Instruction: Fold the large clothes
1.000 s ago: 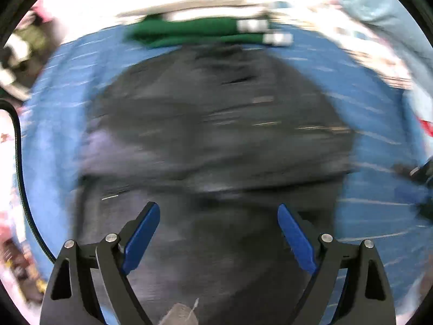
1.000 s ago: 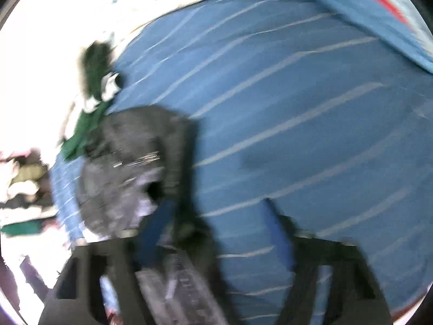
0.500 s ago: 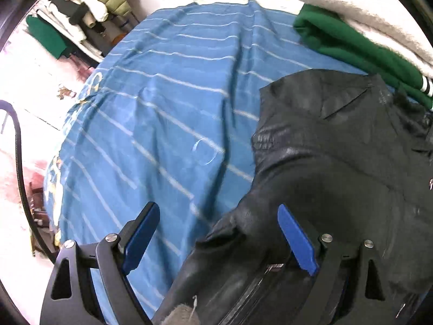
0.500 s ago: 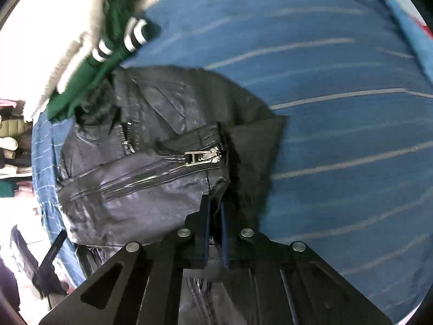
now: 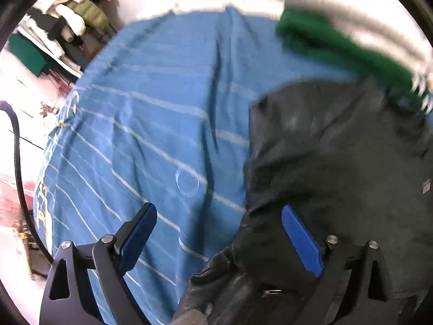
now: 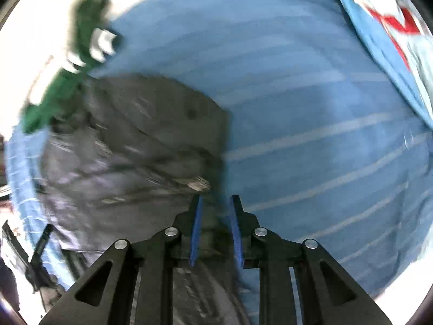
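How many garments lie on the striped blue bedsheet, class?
2. A black leather jacket lies spread on the sheet, and a green garment with white-striped cuffs sits just beyond it at the far edge. Motion blur may hide others.

Both views are smeared by motion. From the left wrist, the green garment (image 5: 338, 46) streaks into a blur against a top edge blown out to white, while the blue bedsheet (image 5: 162, 135) keeps its stripes soft but readable. From the right wrist, the black jacket (image 6: 130, 146) shows streaked highlights, its detail lost. Daylight floods the far rim in both. The fisheye bends everything toward dark, vignetted corners.
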The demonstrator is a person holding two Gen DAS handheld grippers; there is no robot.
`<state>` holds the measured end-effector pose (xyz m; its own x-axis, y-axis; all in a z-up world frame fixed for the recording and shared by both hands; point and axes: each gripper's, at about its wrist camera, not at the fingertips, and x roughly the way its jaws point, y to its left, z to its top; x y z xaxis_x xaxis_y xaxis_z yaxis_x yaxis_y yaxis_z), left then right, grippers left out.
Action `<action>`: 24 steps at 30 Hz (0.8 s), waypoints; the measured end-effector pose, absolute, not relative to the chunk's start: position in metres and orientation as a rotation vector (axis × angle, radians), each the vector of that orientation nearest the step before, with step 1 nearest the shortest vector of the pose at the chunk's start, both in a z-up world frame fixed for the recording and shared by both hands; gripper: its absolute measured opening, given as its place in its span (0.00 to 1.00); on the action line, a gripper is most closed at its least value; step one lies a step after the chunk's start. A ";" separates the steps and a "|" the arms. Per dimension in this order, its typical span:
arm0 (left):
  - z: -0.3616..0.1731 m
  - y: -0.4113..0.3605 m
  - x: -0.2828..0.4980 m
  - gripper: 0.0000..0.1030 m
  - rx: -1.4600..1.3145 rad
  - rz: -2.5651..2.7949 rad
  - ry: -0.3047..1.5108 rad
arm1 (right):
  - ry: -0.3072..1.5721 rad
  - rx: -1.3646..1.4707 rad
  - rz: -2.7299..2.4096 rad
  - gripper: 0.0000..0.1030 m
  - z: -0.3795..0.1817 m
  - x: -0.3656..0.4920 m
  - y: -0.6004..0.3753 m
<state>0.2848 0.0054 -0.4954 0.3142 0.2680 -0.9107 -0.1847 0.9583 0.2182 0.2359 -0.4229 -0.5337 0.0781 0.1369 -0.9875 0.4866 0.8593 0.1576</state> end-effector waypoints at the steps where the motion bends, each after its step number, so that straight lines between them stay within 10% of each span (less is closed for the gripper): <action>1: -0.489 0.003 0.285 0.93 0.069 0.290 1.187 | 1.474 0.527 -0.242 0.22 -0.530 0.241 -0.417; 18: -0.565 0.013 0.298 1.00 -0.090 0.277 1.225 | 1.711 0.272 -0.184 0.17 -0.629 0.282 -0.327; 20: -0.562 0.011 0.298 1.00 -0.075 0.274 1.227 | 1.720 0.196 -0.226 0.00 -0.625 0.285 -0.323; 24: -0.553 -0.003 0.297 1.00 0.043 0.327 1.209 | 1.737 0.047 -0.183 0.00 -0.623 0.290 -0.309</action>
